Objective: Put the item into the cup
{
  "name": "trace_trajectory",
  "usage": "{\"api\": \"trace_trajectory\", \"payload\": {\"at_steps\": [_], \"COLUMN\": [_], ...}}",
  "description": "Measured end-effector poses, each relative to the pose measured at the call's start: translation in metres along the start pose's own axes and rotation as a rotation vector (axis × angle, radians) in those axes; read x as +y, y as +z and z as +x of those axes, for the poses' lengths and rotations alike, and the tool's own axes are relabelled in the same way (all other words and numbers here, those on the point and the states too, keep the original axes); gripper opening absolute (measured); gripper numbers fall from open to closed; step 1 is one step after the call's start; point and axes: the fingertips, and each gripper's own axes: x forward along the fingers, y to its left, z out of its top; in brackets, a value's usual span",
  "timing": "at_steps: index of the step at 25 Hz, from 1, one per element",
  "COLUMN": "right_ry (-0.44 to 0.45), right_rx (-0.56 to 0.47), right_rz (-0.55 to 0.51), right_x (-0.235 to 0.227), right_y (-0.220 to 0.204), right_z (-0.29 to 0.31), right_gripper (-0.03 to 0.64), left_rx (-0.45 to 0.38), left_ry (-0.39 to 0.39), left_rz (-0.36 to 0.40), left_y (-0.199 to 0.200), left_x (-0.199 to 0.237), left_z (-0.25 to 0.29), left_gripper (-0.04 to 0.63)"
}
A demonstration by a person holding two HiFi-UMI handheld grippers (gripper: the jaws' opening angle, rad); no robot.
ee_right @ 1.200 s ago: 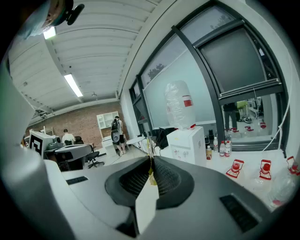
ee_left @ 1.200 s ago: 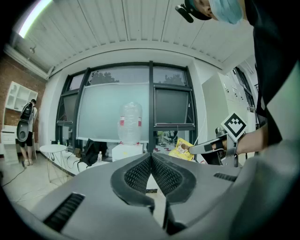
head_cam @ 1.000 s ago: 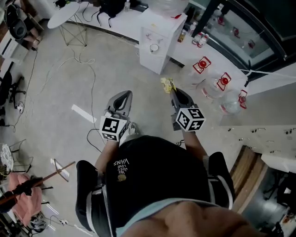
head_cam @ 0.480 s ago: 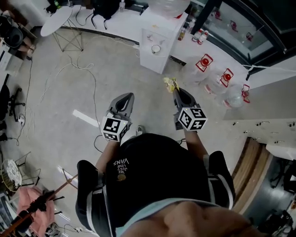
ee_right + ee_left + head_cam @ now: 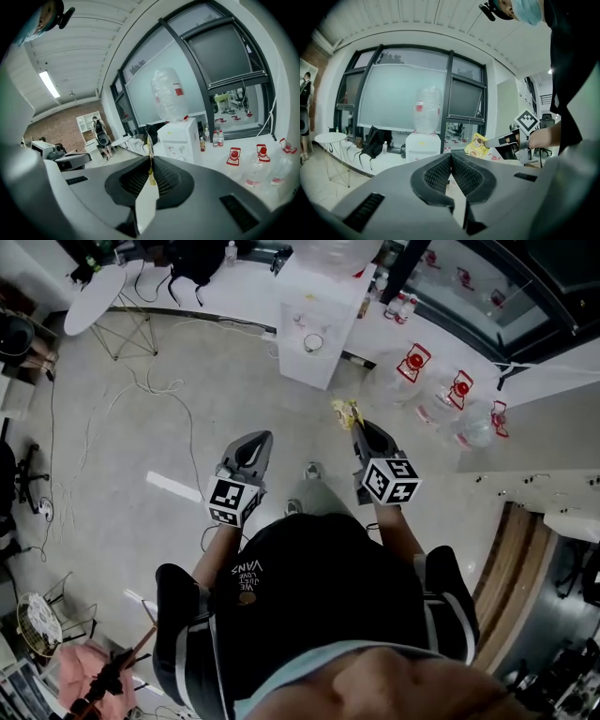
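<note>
My right gripper (image 5: 352,424) is shut on a small yellow packet (image 5: 344,411), which sticks out past its tips over the grey floor. In the right gripper view the packet (image 5: 149,143) stands edge-on between the closed pads. My left gripper (image 5: 254,441) is shut with nothing in it, its pads meeting in the left gripper view (image 5: 451,155). That view also catches the packet (image 5: 477,145) in the other gripper (image 5: 502,139). A small cup (image 5: 313,341) sits on the front ledge of a white water dispenser (image 5: 328,282), ahead of both grippers.
Large water jugs (image 5: 433,414) and red-topped bottles (image 5: 412,363) stand along the white ledge right of the dispenser. A round white table (image 5: 97,287) and loose cables (image 5: 155,388) are at the left. A shoe (image 5: 312,470) shows between the grippers.
The whole view has shifted toward the dispenser as the person walks. A foot has stepped forward between the grippers. Both grippers keep their pose, the right one still holding the packet.
</note>
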Motion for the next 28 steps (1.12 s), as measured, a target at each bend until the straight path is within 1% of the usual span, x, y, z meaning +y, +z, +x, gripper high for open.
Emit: {"api": "trace_trajectory", "payload": {"at_steps": [7,14,18,23,28], "right_ry": [-0.005,0.016,0.041,0.074,0.062], "right_rx": [0.039,0.078,0.089,0.106,0.114], "right_rz": [-0.013,-0.026,-0.032,-0.05,-0.037], "right_x": [-0.03,-0.061,-0.08,-0.094,-0.101], "right_y": [0.02,0.048,0.065,0.076,0.079], "right_z": [0.062,0.124,0.157,0.185,0.207], "right_gripper": [0.057,0.057,0.057,0.057,0.057], "left_rx": [0.031,0.039,0.052,0.056,0.053], "left_ry": [0.02,0.075,0.077,0.071,0.046], "left_rz": [-0.021,-0.04,-0.041,-0.034,-0.039], "left_y": [0.0,0.01,0.014,0.019,0.02], "left_x": [0.052,0.099,0.112,0.127,0.143], "left_z": [0.05,0.107,0.146,0.189,0.224], "left_gripper": [0.018,0.018,0.018,0.018,0.018]}}
